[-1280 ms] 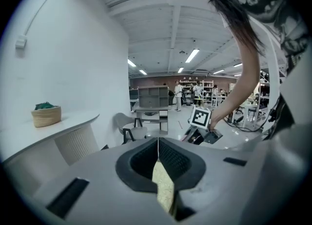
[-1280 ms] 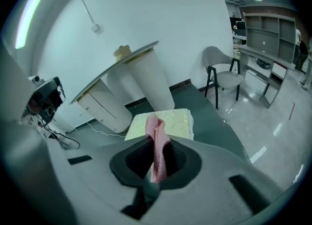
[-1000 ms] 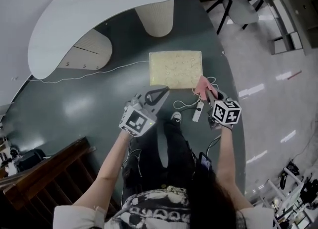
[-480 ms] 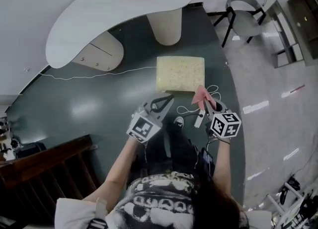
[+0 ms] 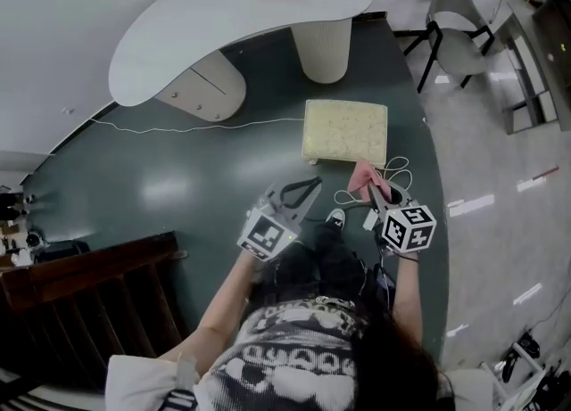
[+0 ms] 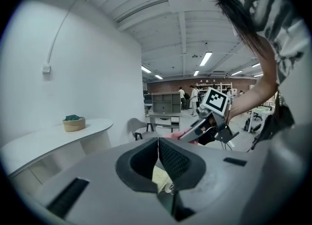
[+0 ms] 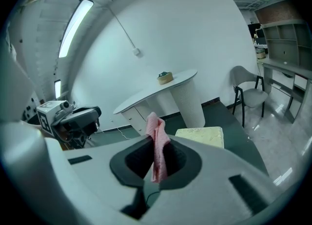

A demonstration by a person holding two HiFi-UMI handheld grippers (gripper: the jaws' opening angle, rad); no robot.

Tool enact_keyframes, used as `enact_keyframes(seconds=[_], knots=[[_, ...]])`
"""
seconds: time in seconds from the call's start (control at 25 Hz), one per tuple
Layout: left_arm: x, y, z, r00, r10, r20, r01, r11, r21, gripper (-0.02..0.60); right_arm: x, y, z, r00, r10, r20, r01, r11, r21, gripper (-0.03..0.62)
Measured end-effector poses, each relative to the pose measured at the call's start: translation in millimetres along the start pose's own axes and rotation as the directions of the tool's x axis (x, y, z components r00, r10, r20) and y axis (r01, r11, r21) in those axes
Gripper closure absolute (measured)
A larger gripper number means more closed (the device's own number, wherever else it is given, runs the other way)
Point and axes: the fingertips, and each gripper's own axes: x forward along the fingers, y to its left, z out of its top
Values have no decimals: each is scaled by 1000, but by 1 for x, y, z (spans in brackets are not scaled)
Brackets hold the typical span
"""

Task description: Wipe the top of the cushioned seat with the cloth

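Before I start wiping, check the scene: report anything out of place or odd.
Only the cables: a thin white cord trails loose across the floor toward the seat, and more cable lies looped beside it, a possible snag. The seat looks level, its top bare. The cloth is pinched in the right claw.

No text, number or brand can be read; the marker cubes show only black-and-white square patterns, and the shirt print is illegible
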Motion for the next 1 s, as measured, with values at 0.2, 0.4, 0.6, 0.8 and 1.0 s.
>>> enact_keyframes(seconds=[0.2,0.4,0.6,0.8,1.0], knots=[[-36,5,6,998,53,26,-53,999,-3,575,5,36,0,1000,31,-3,-31,999,-43,588],[-83,-9,1,997,75,31,-74,997,-9,575,-1,86,-12,998,60,6,-59,995,-86,588],[-131,-36,-10,996,86,35,-86,996,-19,575,-16,136,-40,997,80,-4,-80,989,-126,588],[-173,-64,-16,995,83,54,-82,996,-21,575,-37,180,-65,996,84,3,-82,984,-156,588],[-204,-88,-16,994,82,67,-80,996,-31,575,-59,214,-80,996,88,11,-85,980,-181,588]])
